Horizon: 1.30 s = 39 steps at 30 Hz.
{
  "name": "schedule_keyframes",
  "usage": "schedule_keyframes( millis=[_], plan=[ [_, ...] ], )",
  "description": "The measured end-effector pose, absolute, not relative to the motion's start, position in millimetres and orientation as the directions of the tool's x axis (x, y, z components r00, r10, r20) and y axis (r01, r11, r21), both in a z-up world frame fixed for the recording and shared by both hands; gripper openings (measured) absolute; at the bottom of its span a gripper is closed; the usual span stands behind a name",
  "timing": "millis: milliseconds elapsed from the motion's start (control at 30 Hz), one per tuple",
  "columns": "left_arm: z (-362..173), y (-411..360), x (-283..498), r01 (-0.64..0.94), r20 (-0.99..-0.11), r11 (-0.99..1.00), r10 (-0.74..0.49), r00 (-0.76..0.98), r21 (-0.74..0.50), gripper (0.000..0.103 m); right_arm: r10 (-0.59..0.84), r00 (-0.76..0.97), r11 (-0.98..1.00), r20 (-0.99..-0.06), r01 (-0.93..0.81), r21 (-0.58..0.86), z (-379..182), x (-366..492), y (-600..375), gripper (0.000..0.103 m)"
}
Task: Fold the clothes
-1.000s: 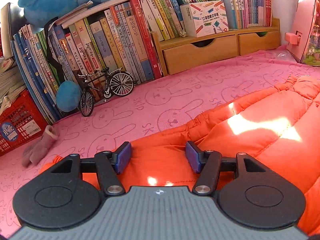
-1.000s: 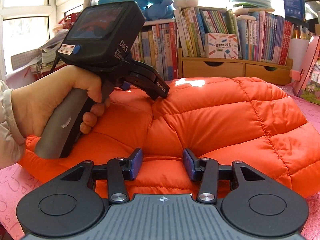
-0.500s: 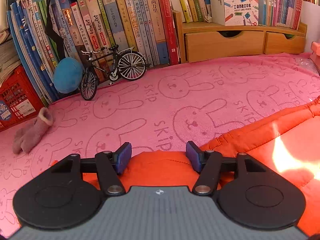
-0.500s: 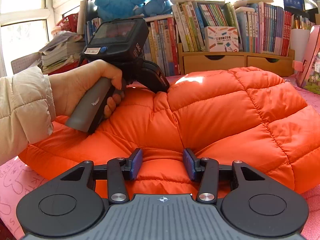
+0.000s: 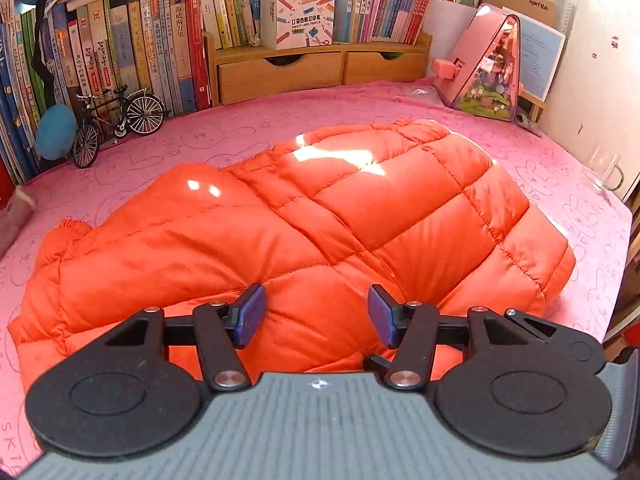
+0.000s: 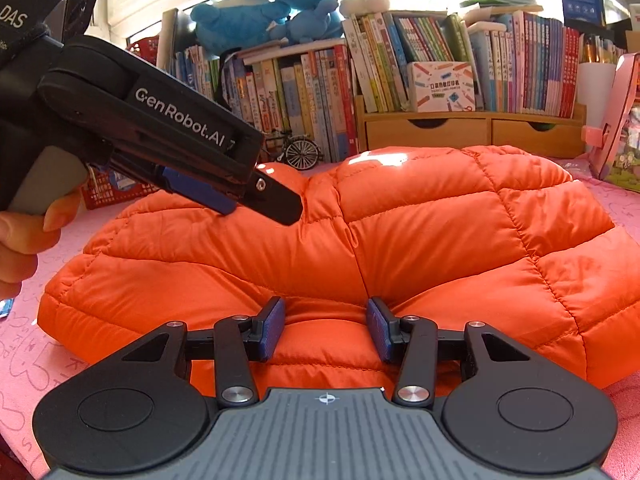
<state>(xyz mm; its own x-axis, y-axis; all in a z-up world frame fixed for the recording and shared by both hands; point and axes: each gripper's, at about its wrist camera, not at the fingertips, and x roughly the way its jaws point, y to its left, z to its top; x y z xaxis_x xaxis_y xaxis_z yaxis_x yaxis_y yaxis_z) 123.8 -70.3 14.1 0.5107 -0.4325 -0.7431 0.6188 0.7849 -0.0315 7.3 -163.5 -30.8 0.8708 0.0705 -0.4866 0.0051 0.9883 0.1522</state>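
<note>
An orange quilted down jacket [image 5: 360, 216] lies puffed up and folded on the pink bunny-print cloth [image 5: 248, 128]. My left gripper [image 5: 316, 314] hangs over the jacket's near edge. Its jaws are closing, with a wide gap and nothing pressed between the blue pads. In the right wrist view the left gripper [image 6: 256, 204] slants down above the jacket's left part, held by a hand [image 6: 24, 236]. My right gripper [image 6: 326, 328] sits low at the near edge of the jacket [image 6: 440, 240], pads pinched on a bulge of orange fabric.
Rows of books [image 5: 132, 52] and a wooden drawer shelf [image 5: 316, 72] line the back. A model bicycle [image 5: 116, 124] stands at the back left, and a pink triangular house box [image 5: 484, 64] at the back right. A glass mug [image 5: 604, 172] is near the right edge.
My left gripper has come off the jacket's far edge, pulled back toward the near side and risen; the whole jacket now shows below it. The right gripper has stayed put on the fabric.
</note>
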Motion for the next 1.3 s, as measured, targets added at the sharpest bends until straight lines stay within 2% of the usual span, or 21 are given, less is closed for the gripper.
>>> schedule_keyframes(
  millis=[167,367,633,833,1000,1200,1300],
  plan=[
    [-0.2,-88.3,145.7,0.582,-0.748,0.812,-0.359,0.558,0.044,0.056,0.068,0.873,0.989,-0.482,0.006,0.149,-29.6,8.3,-163.2,0.047],
    [-7.3,-103.1,169.2,0.556,-0.761,0.827,-0.303,0.574,0.090,0.062,0.071,0.872,0.987,-0.484,0.009,0.160,-29.3,9.8,-163.4,0.047],
    [-12.3,-108.0,189.2,0.514,-0.749,0.850,-0.264,0.608,0.117,0.071,0.064,0.867,0.990,-0.494,0.009,0.144,-29.6,10.0,-160.2,0.047],
    [-18.3,-109.2,216.2,0.433,-0.739,0.892,-0.202,0.642,0.133,0.072,0.068,0.866,0.989,-0.495,0.005,0.146,-30.4,7.2,-159.4,0.047],
    [-21.8,-107.0,231.7,0.409,-0.753,0.907,-0.201,0.627,0.098,0.073,0.070,0.867,0.989,-0.494,0.004,0.147,-30.6,7.2,-157.9,0.047],
    [-28.1,-107.3,224.4,0.415,-0.721,0.902,-0.209,0.661,0.119,0.073,0.032,0.902,0.982,-0.431,0.053,0.184,-14.4,-0.2,-159.9,0.046],
    [-27.5,-106.1,224.7,0.417,-0.718,0.902,-0.218,0.661,0.110,0.073,0.006,0.914,0.991,-0.406,0.050,0.126,-2.5,10.7,-150.9,0.044]
  ],
)
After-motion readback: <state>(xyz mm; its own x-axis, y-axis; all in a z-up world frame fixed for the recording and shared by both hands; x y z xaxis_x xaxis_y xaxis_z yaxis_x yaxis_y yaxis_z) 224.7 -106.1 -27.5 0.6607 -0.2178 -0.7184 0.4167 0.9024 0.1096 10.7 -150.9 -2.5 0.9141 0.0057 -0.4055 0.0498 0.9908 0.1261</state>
